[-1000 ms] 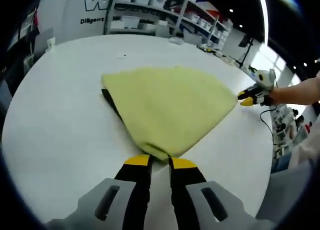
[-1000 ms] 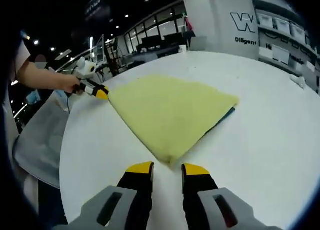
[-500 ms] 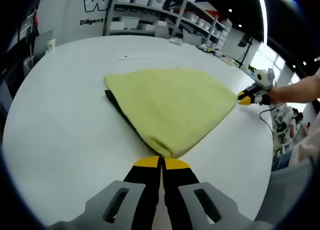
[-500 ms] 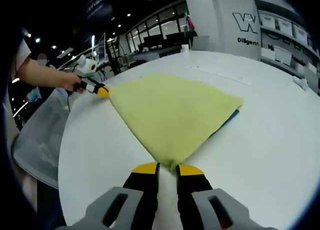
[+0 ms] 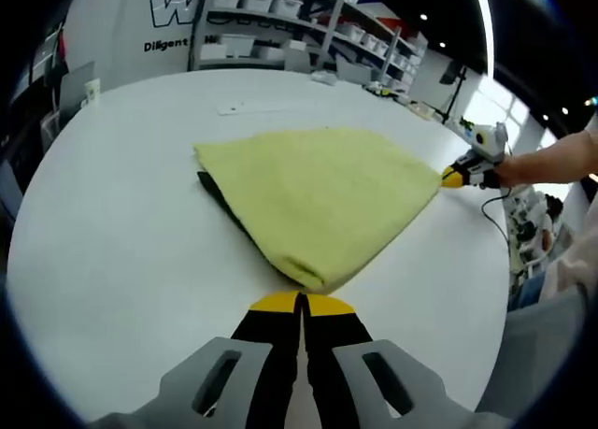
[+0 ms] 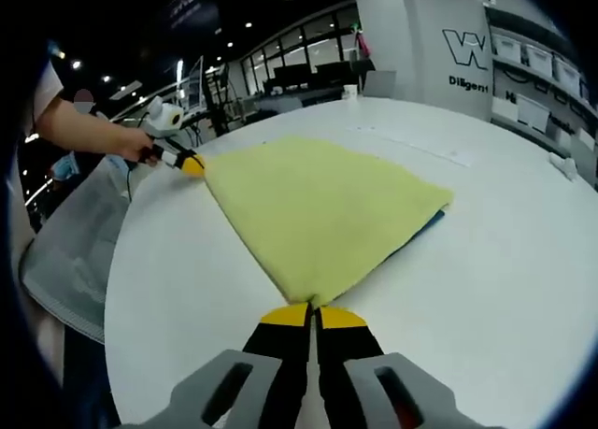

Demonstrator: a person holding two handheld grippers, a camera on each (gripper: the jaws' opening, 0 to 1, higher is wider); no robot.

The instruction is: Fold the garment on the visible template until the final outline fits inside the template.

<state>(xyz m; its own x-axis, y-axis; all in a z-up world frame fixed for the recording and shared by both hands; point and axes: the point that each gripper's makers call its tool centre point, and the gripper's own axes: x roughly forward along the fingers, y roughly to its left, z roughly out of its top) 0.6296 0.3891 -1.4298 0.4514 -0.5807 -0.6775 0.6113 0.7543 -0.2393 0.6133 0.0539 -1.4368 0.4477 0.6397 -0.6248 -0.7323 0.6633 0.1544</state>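
Note:
A yellow folded garment (image 5: 313, 191) (image 6: 313, 209) lies spread on the round white table (image 5: 112, 261) (image 6: 505, 289). A dark template edge (image 5: 217, 191) (image 6: 425, 225) peeks out from under it. My left gripper (image 5: 301, 302) is shut on the garment's near corner, and it also shows far off as the left gripper (image 6: 192, 164), held by a hand at the garment's left corner. My right gripper (image 6: 313, 309) is shut on another corner of the cloth, and it shows as the right gripper (image 5: 453, 177) at the garment's right tip.
A thin strip (image 5: 266, 107) (image 6: 411, 144) lies on the table beyond the garment. Shelves with bins (image 5: 280, 32) stand behind the table. A grey seat (image 6: 65, 251) sits off the table's edge. A person's arm (image 5: 551, 158) reaches in from the right.
Both grippers' jaws were open around the garment's corners and have closed on them, the left first and the right after. The garment has barely moved.

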